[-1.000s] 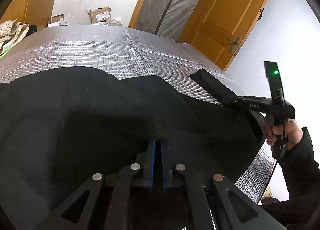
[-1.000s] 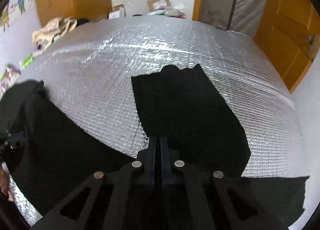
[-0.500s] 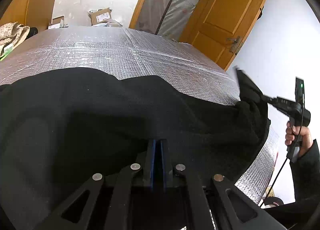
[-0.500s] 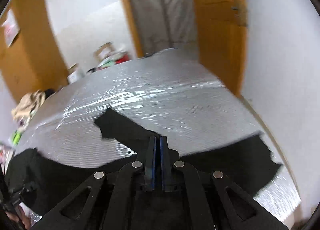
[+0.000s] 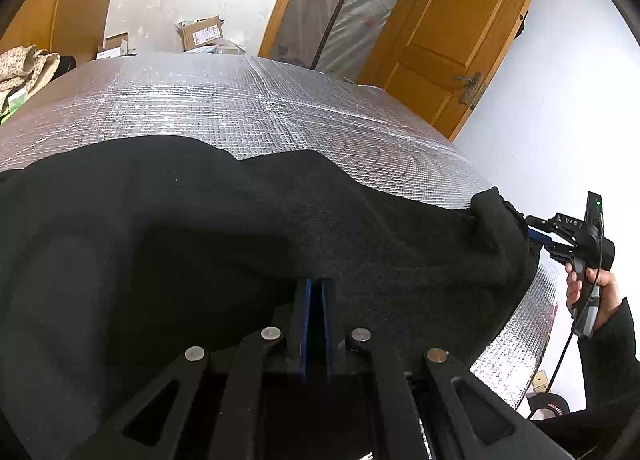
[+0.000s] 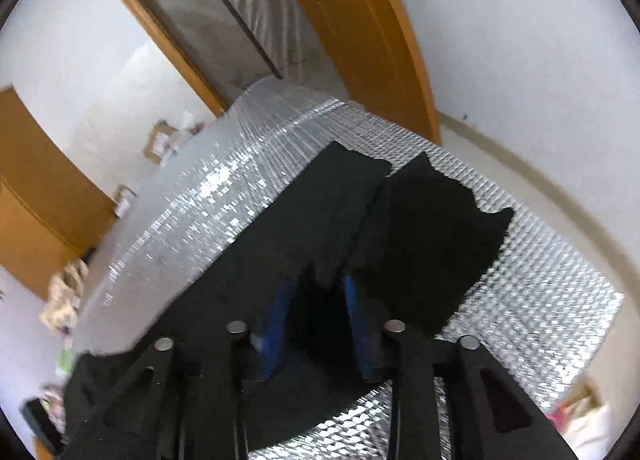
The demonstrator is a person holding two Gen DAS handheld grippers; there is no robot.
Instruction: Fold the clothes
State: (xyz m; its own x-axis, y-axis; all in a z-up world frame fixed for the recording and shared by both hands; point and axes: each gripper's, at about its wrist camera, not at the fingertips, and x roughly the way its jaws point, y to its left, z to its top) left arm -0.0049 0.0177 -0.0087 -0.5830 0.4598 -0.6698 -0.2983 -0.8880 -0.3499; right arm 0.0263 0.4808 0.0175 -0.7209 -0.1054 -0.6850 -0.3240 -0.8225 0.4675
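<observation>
1. The surface [image 5: 248,100], covered in silver quilted foil, carries the task's thing: a black garment [image 5: 200,228] spread across its near half, with one end reaching the right-hand edge. Judging from this, the step in hand is laying that end flat so that a fold can start from a clean outline
2. In the right wrist view the garment's end [image 6: 432,220] lies as two overlapping dark flaps with ragged edges, and bare foil shows beyond them; it is best smoothed outward before any fold is made
3. The left gripper [image 5: 316,300] has its blue pads pressed together on the black cloth at the near edge — it pins that side, and should hold firm so that the cloth stays taut while the other end is set down
4. The right gripper [image 6: 316,300] is opening; its blue pads stand apart with dark cloth between them, not visibly pressed. It should draw back low and straight — a lift or a twist could drag the flap out of line
5. The person's hand [image 5: 592,292] grips the right handle just off the surface's edge
</observation>
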